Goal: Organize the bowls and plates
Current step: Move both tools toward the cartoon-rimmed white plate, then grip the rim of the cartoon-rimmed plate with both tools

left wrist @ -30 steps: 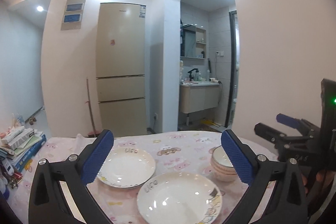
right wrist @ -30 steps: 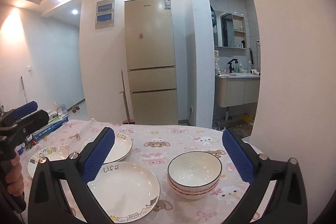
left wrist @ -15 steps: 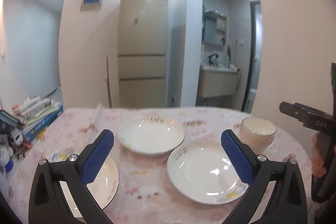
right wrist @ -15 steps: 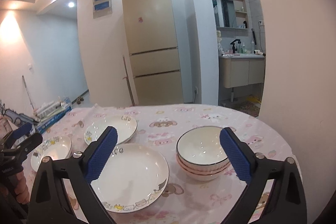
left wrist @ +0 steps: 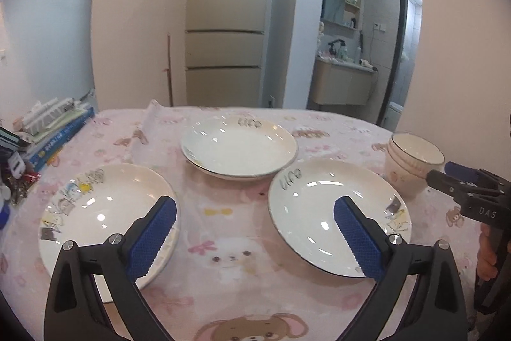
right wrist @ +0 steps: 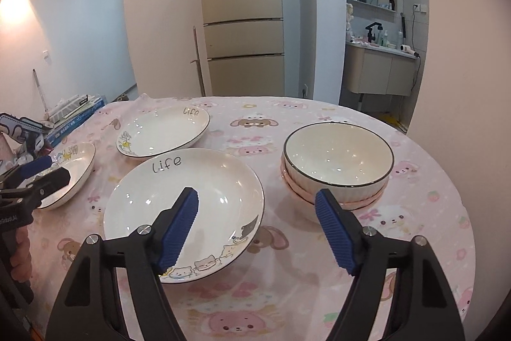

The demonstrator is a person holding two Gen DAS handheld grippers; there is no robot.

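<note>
Three plates and one stack of bowls lie on the round surface [right wrist: 319, 293], which has a pink cloth with cartoon animals. Behind it, at 12 o'clock, stands a tall beige fridge [right wrist: 242, 21], the largest thing in the room. In the right wrist view, the near plate [right wrist: 179, 206] with the word "life" is at 9 o'clock from the centre of the surface. The far plate [right wrist: 163, 130] is at 11 o'clock, just beside it. The left plate [right wrist: 72, 171] is at the 9 o'clock edge. The stack of bowls [right wrist: 338, 162] stands at 2 o'clock, near the first plate but apart from it.

The right claw [right wrist: 257, 227] hovers over the gap between this plate and the bowls; its jaws are closing, with nothing gripped between them. The left claw [left wrist: 255, 237] is spread wide and has hold of nothing; it hangs above the cloth between two plates. Some books [left wrist: 60, 130] lie at the 9 o'clock edge.
</note>
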